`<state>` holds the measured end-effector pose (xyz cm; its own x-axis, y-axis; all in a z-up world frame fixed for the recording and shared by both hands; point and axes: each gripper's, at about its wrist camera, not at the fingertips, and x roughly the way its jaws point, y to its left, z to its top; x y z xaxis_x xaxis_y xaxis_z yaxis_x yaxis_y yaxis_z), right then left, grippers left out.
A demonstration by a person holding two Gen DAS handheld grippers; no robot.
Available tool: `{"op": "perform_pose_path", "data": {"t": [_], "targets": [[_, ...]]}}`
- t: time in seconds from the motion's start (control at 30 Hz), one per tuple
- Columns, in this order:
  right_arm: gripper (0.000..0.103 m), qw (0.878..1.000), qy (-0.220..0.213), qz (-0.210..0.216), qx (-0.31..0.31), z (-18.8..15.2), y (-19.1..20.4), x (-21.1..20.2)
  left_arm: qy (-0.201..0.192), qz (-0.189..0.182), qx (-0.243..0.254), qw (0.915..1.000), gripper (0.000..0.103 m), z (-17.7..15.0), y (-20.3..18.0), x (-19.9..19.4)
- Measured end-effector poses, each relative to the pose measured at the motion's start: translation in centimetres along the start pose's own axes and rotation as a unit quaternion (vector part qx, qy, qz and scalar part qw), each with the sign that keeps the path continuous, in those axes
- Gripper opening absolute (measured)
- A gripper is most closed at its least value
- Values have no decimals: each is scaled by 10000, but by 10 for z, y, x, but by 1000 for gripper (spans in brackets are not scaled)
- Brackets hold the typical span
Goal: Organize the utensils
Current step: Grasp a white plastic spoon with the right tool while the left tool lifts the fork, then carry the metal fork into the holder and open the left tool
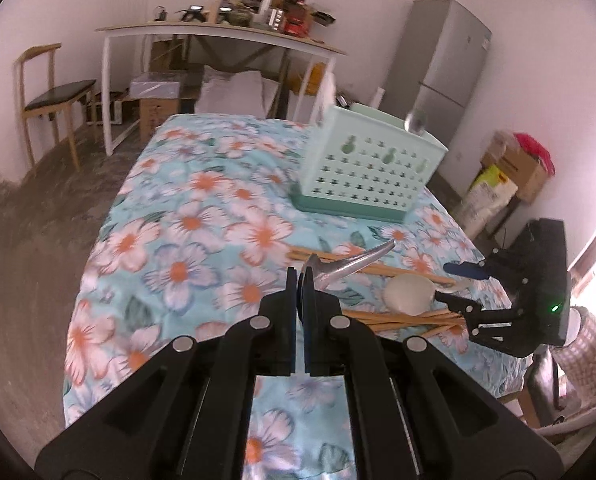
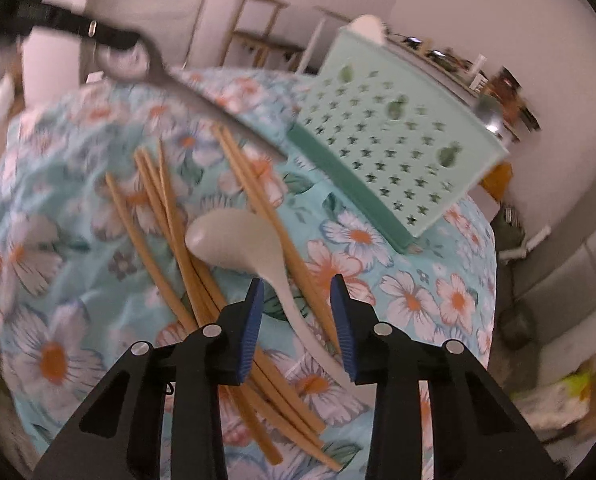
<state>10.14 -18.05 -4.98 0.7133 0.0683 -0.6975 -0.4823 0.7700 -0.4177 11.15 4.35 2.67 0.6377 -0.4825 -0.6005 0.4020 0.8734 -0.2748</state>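
Left gripper (image 1: 299, 276) is clamped on the bowl end of a metal spoon (image 1: 350, 265), handle pointing toward 2 o'clock, raised over the floral tablecloth (image 1: 186, 216). Right gripper (image 2: 298, 300) stands with fingers spread, straddling the handle of a pale ceramic soup spoon (image 2: 238, 240) lying bowl-up across scattered wooden chopsticks (image 2: 170, 216). The mint perforated utensil holder (image 2: 398, 132) sits at 1 o'clock.

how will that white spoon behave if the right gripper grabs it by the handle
The white spoon looks rigid, so it shouldn't flex. Its handle is smooth and thin, so it may slip or swivel between the right gripper pads, bowl end drooping. It lies across loose chopsticks, which would likely shift or roll as it lifts.
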Motion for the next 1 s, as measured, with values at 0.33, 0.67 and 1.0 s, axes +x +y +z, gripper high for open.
{"op": "perform_pose_path", "data": {"t": [0.33,0.67,1.0], "targets": [[32,9807,-34,-422,-1910,25,50,9,-135,18,-313,9994,2,-8,29,-9],[8,9808,-406,-663,-1786,41,55,-4,-270,74,-516,9983,2,-12,43,-17],[8,9898,-981,-819,-628,50,23,-48,-867,-37,-514,9949,2,23,35,-39]]}}
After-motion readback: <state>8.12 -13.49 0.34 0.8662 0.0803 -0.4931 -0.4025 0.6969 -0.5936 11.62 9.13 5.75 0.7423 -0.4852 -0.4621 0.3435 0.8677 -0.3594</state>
